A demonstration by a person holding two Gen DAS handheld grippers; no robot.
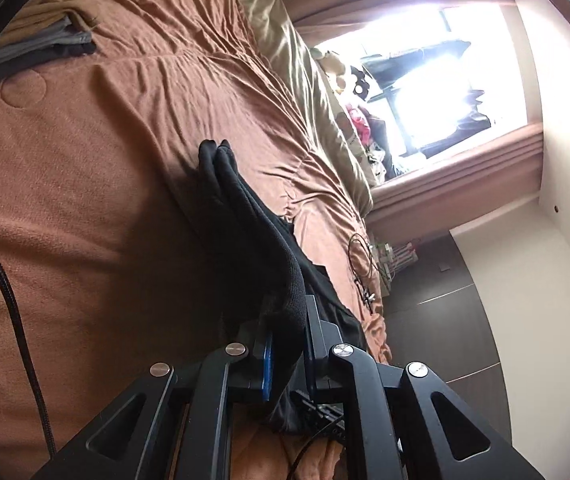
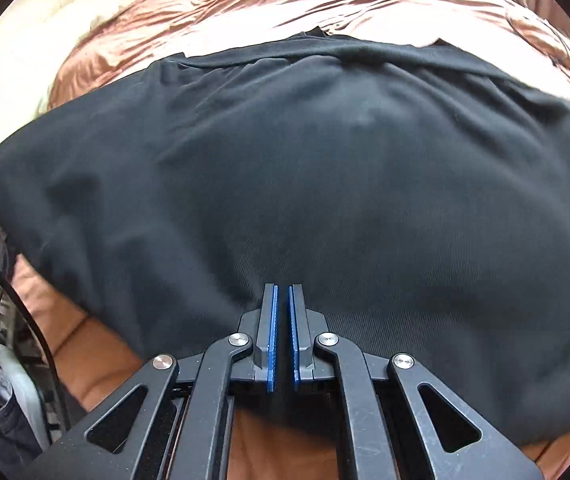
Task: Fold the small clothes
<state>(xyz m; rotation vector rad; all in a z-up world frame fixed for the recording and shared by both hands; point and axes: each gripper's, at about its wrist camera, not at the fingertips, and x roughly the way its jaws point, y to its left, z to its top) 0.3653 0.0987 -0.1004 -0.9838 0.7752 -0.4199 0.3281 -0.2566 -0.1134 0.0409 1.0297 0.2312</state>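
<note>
1. Your left tongs (image 1: 287, 340) are clamped on a bunched fold of the black garment (image 1: 245, 216), which rises ahead of them over the brown bedspread (image 1: 85, 160).
2. Your right tongs (image 2: 283, 304) are closed and hold nothing, their tips over the garment (image 2: 305, 168) spread flat ahead.

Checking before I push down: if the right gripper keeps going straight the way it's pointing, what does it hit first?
Most likely the black garment spread on the brown bedspread. The right gripper, jaws nearly together and empty, points down at the cloth just past its tips; exact depth is unclear.
</note>
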